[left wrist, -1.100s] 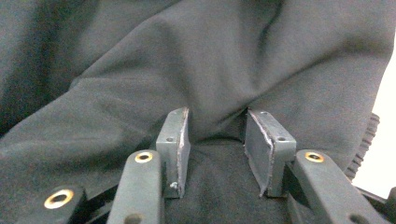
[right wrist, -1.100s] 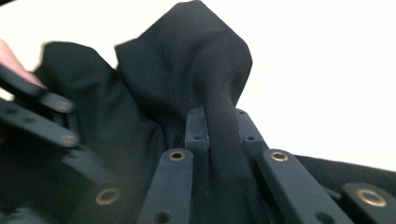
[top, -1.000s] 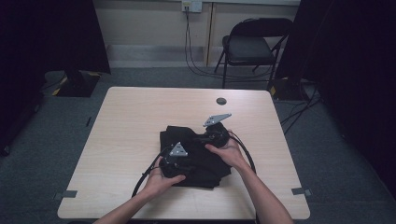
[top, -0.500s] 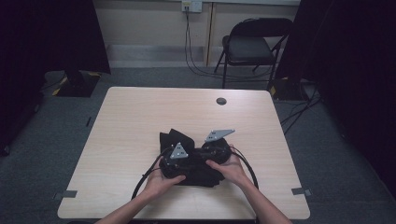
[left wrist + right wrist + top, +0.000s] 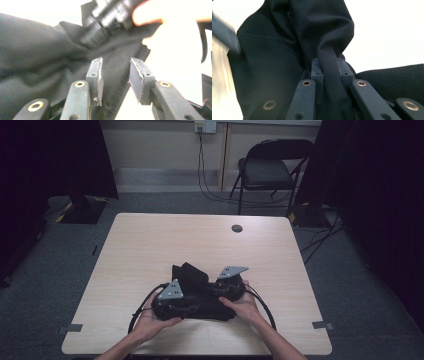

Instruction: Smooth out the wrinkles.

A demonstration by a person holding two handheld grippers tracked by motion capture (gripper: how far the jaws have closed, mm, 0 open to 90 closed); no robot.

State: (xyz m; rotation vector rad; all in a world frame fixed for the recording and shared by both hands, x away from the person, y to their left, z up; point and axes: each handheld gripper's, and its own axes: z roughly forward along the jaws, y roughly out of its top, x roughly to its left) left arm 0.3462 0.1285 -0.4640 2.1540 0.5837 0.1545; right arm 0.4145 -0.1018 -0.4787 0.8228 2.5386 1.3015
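Folding the black cloth: partly bunched, not yet neat.

From the high view, the cloth (image 5: 192, 290) sits in a dark heap on the table (image 5: 150, 245), near the person's edge. The left gripper (image 5: 167, 306) and right gripper (image 5: 231, 292) sit at the heap's two ends. It looks like some folding is done, but the heap is still lumpy, so more is left. In the left gripper view, the left gripper (image 5: 115, 75) has a gap between its jaws, and they have just been closing a little. The cloth (image 5: 45, 57) lies just past the pads and behind the gap, not pinched. In the right gripper view, the right gripper (image 5: 332, 68) squeezes a thick roll of cloth (image 5: 294, 37), which rises up and away from the jaws.
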